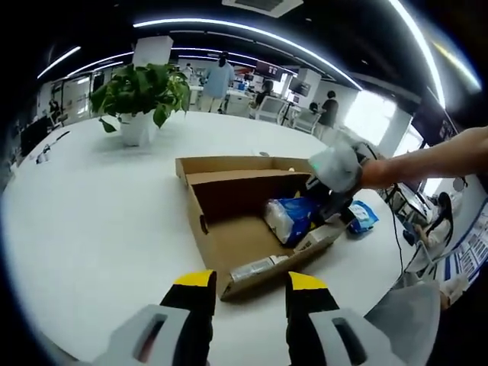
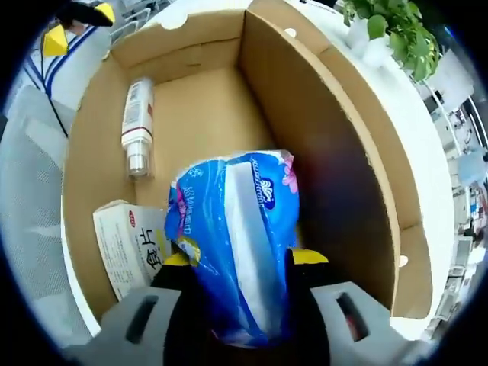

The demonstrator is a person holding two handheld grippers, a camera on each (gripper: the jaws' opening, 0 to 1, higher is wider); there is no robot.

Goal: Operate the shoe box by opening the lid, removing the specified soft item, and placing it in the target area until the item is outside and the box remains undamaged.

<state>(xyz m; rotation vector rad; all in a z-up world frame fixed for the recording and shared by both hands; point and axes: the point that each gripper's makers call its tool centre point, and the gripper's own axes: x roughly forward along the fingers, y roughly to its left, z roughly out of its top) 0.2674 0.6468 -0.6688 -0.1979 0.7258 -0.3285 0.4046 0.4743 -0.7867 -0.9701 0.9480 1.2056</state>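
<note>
Since the pack is a soft blue plastic-wrapped tissue bundle, it looks light and squashy, with a slick film that could slip. The right tongs grip it across its near end, inside the open box, above a white carton and a small bottle on the box floor. A hold across the middle would likely be surer. The left tongs hang open and empty over the table, near the box's end.
</note>
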